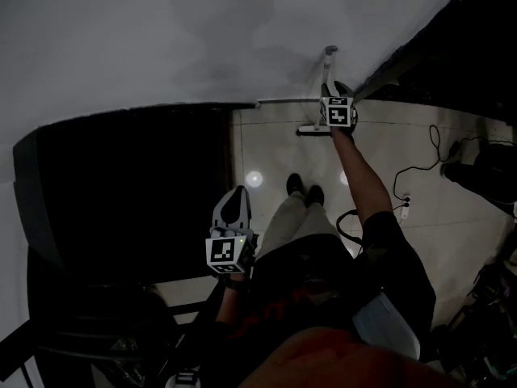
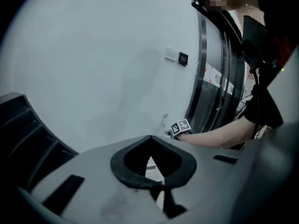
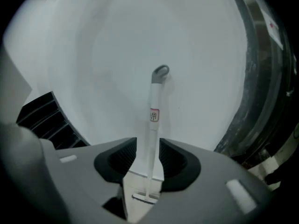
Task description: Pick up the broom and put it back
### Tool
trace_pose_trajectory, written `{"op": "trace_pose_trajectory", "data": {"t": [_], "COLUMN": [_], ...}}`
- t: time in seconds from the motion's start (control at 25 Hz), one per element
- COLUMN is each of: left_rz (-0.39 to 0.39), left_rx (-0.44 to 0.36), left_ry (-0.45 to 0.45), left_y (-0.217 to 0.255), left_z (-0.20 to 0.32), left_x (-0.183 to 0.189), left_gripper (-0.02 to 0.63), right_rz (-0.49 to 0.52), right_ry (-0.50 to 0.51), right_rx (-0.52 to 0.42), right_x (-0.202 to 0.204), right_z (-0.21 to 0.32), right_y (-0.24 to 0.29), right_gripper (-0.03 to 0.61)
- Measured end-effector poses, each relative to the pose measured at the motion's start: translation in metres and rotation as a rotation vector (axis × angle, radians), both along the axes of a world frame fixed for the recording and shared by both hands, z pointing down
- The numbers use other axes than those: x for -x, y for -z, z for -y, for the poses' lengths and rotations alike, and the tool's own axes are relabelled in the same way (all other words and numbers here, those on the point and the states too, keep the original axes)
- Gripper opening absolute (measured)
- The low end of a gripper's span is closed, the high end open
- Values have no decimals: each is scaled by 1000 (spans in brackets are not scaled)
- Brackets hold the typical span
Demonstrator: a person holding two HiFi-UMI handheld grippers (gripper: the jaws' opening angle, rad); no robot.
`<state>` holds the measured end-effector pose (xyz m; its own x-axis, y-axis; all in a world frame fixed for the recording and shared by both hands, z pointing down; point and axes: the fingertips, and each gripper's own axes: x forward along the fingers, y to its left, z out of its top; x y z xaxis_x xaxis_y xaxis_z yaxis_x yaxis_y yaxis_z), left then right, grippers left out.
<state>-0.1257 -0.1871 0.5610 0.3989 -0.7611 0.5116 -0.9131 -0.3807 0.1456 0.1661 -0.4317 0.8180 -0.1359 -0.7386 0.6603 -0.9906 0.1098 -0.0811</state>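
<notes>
Nothing can be read: the red-edged label [image 3: 154, 115] on the broom handle [image 3: 153, 141] is too blurred.

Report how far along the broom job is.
Done: nothing looks finished. The broom stands upright against the white wall, its head on the floor. In hand: the right gripper has its jaws apart on either side of the handle, not clamped. The left gripper is shut and empty. Left, as it looks: close on the handle, lift the broom and put it back.
</notes>
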Motion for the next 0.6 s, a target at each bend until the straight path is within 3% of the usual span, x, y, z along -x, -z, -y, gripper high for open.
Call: {"op": "trace_pose_trajectory", "data": {"t": [0.32, 0.36, 0.4, 0.6], "left_rz": [29, 32, 33, 17], "left_rx": [55, 61, 65, 46], "left_ry": [-7, -11, -13, -26], "left_y": [-15, -15, -15, -15], "left_z": [-30, -34, -37, -39], "left_x": [1, 3, 5, 19], "left_gripper": [3, 3, 3, 3], "right_rz": [-90, -91, -91, -61], "right_ry": [8, -7, -14, -2], "right_rx": [104, 110, 111, 15], "right_x": [-7, -10, -12, 17], "right_z": [61, 63, 64, 13], "right_y": [-50, -51, -51, -28], "right_gripper": [149, 121, 91, 87]}}
